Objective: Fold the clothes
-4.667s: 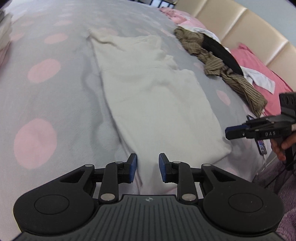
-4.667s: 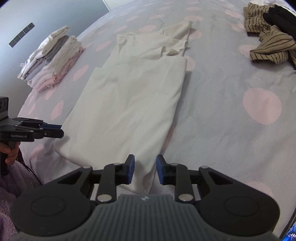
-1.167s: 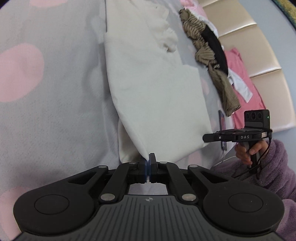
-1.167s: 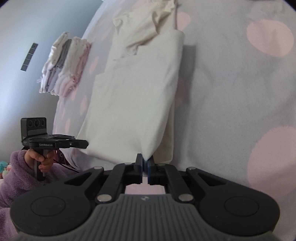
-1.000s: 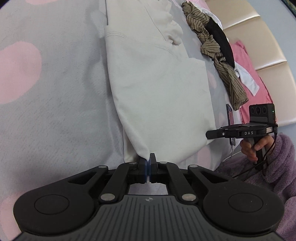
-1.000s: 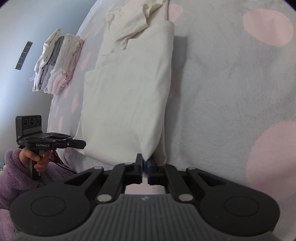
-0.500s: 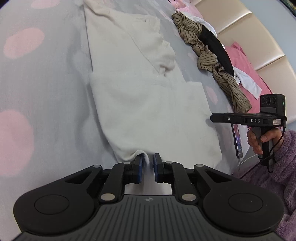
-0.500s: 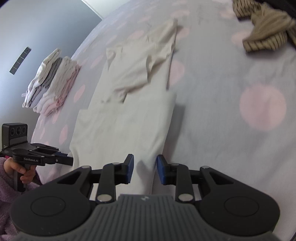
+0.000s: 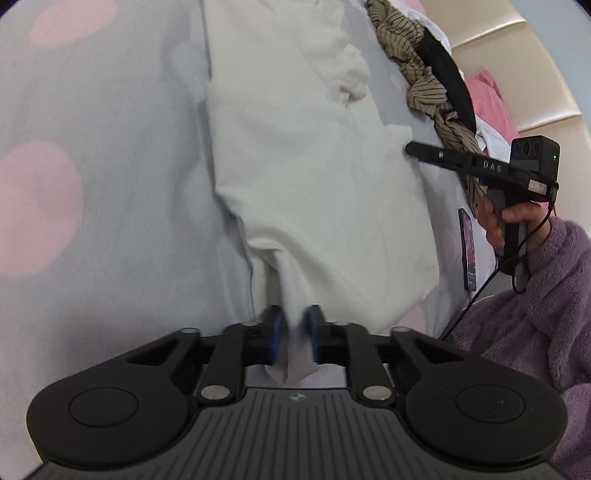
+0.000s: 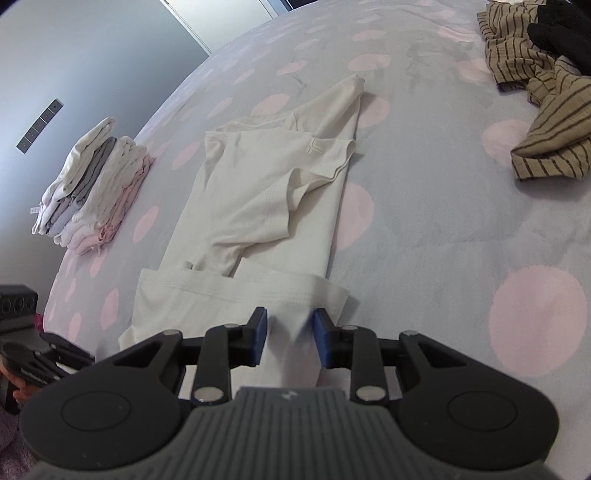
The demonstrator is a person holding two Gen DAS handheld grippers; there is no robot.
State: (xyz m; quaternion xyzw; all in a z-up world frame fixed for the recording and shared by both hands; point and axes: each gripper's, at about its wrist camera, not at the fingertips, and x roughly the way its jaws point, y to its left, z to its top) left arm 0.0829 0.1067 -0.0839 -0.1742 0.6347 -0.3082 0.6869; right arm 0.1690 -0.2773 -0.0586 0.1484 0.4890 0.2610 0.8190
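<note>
- Left gripper [image 9: 293,332]: jaws parted, a hanging tip of the cream shirt [image 9: 314,155] between the blue pads without being pinched. Risk: a backward pull with cloth between the pads would drag the lower fold out of line.
- Shirt, left wrist view: spread lengthways on the bed [image 9: 110,110], narrowed to a long strip, near end lapped onto the body. Risk: the near left edge is puckered, so a crease may be pressed in if further folds are laid over it.
- Stack [image 10: 92,188], right wrist view: folded garments piled at the bed's left, well apart from the shirt. No container is visible; this pile and the bed are the only holders of clothes.
- Shirt, right wrist view: hem band lying across the body, a sleeve bunched above it. Risk: a lopsided packet, caused by the loose sleeve.
- Right gripper [image 10: 290,332]: jaws wide apart, the hem corner lying between them, ungripped. Risk: the released flap may spring back or slide.
- Striped garment [image 10: 539,110] and a black one [image 10: 561,33]: heaped unfolded at the far right, apart from the shirt.
</note>
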